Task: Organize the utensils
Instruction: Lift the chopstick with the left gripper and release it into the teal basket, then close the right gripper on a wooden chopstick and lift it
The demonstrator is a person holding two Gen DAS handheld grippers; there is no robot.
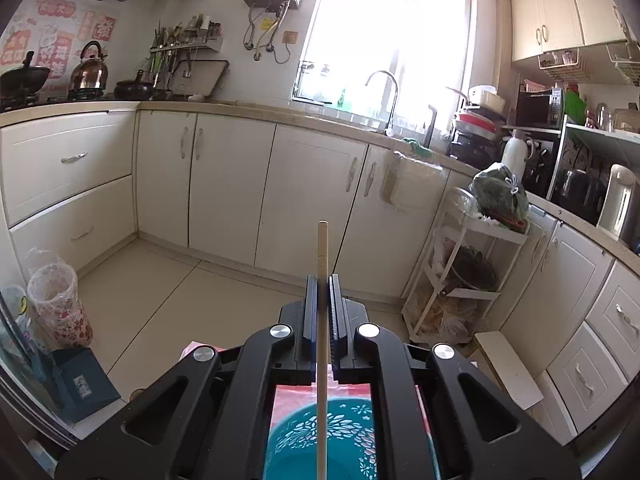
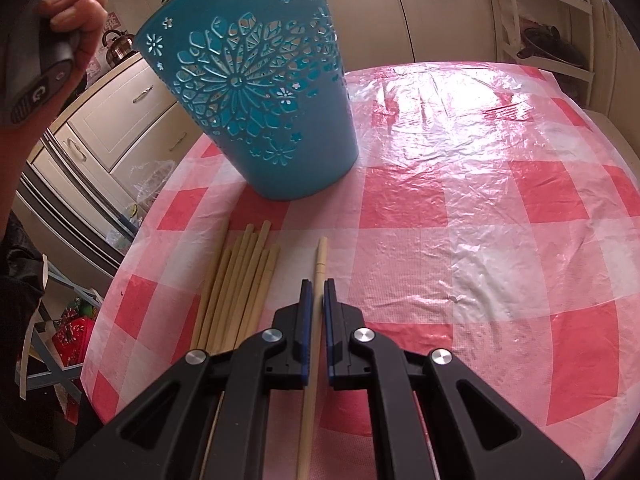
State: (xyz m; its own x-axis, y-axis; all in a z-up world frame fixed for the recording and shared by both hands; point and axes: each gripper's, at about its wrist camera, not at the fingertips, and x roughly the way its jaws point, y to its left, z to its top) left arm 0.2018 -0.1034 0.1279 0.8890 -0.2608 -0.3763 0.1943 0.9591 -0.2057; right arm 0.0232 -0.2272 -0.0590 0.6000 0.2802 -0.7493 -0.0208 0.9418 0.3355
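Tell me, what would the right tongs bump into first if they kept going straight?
Probably the checked tablecloth, just right of the blue basket. The right tongs point down at it, holding one chopstick. Depth is hard to judge.

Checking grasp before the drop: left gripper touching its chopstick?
Touching. The left wrist view shows the left gripper shut on the chopstick, pads pressed against both its sides.

The right half of the tabletop (image 2: 500,200) is left bare, so free passage is offered there. The far left is blocked by a tall blue basket (image 2: 256,92), and the near left is occupied by a bundle of chopsticks (image 2: 240,280).
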